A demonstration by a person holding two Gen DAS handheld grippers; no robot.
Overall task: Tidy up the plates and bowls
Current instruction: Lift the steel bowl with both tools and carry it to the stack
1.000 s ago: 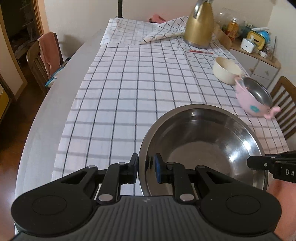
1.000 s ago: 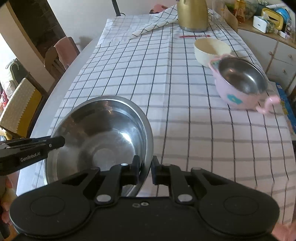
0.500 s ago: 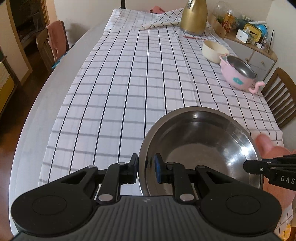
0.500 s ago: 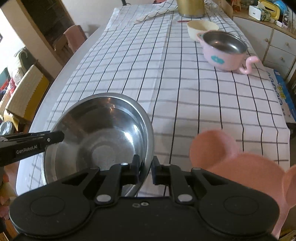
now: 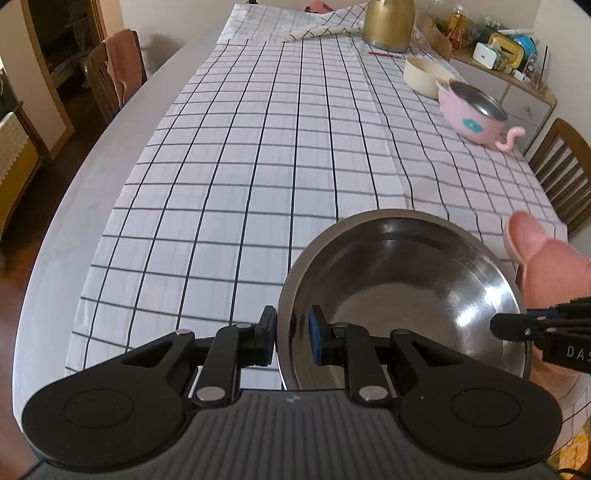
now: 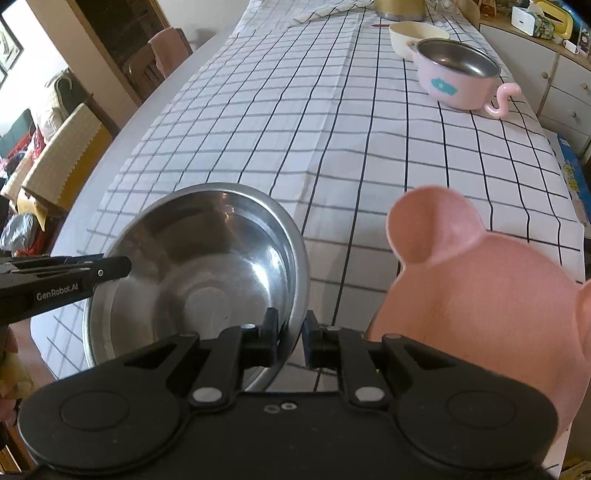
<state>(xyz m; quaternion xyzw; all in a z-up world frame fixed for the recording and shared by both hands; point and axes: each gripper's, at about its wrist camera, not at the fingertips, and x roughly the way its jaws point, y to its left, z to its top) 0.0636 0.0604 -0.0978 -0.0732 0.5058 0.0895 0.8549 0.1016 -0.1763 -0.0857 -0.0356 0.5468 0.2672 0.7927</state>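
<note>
I have the steel bowl (image 5: 402, 295) pinched at 9 and 3 o'clock by left gripper (image 5: 291, 339) and right gripper (image 6: 290, 339), beside the pink plate (image 6: 480, 295); pink handled bowl (image 5: 471, 116) and cream bowl (image 5: 424, 75) wait unstacked at 1 o'clock.

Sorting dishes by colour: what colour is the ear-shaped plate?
Pink plate; clearest in the right wrist view.

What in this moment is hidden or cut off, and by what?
- Steel bowl underside: hidden by its own wall; contact with the cloth unclear in both views.
- Pink eared plate: cut by the right wrist view's edge and gripper body.
- Gold kettle top: cut by the frame edge.
</note>
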